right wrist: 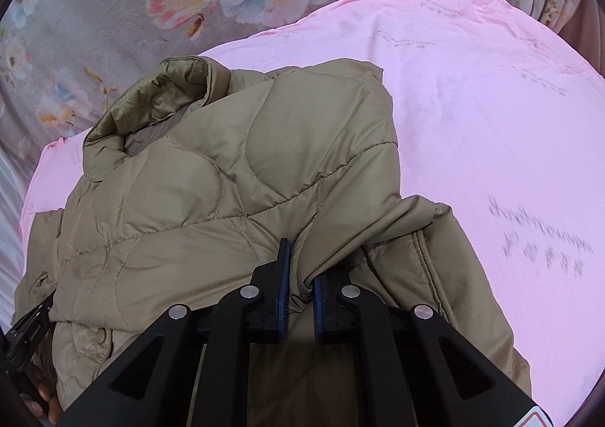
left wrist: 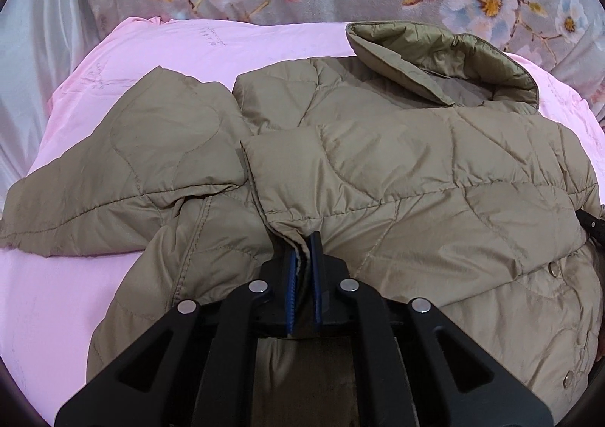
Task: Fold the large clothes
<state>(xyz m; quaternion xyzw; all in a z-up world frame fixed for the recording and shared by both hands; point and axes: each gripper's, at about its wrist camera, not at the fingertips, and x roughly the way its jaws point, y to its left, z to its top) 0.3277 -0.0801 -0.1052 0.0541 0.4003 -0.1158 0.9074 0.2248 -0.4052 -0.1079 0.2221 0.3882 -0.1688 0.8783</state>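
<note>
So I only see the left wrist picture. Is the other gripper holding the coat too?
Observer: Yes. The right gripper is shut on a bunched fold of the tan jacket.
Operator: What's on that side of the coat?
Observer: A wide bare stretch of pink sheet, with blurred grey writing printed on it near the gripper.
Operator: Can you see my gripper from there?
Observer: Only its black frame, at the picture's lower left edge, with fingertips of a hand just below it.
Operator: And the collar?
Observer: The collar stands up at the jacket's far end, toward the flowered blanket.
</note>
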